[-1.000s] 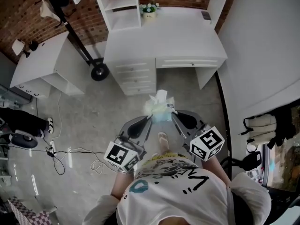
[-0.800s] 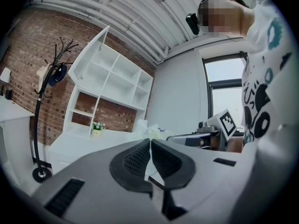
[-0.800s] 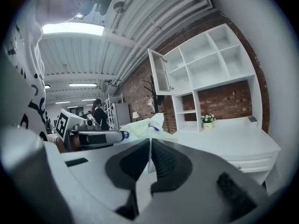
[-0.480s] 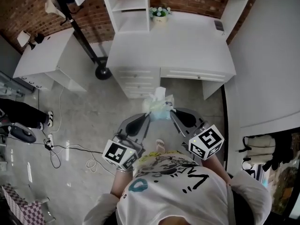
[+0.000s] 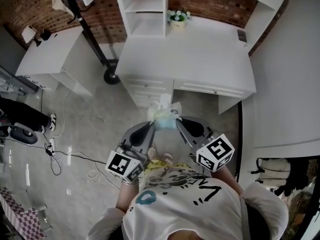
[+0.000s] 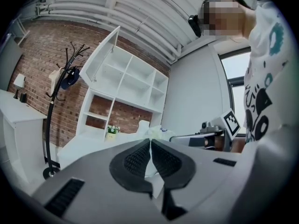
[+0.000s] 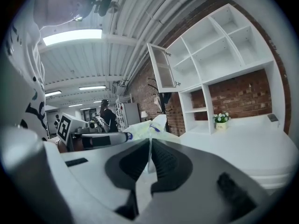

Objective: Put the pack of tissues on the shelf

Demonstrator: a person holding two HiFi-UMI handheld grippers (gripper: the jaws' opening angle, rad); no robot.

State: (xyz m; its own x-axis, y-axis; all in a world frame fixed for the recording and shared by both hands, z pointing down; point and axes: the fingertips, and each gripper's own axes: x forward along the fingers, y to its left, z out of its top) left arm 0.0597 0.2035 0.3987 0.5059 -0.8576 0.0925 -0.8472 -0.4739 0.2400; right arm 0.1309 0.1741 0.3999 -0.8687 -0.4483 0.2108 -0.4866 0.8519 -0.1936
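A red brick wall point(image 5: 210, 1) is running behind a white desk point(image 5: 200, 54), with a white shelf unit point(image 5: 145, 4) standing on it and a small pot of flowers point(image 5: 178, 18) sitting beside the shelves. A black coat stand point(image 5: 111, 77) is standing between the desk and a low white cabinet point(image 5: 55, 54). The grey floor point(image 5: 95, 129) is reflecting light, and strip lights point(image 7: 72, 36) are glowing on the ceiling.

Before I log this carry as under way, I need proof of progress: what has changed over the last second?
The person has walked toward the white desk, which now lies nearer the pack of tissues; the shelf drew closer too. Nothing was taken or let go. The left gripper and right gripper stay shut on the pack, held out front; the flower pot stays on the desk.
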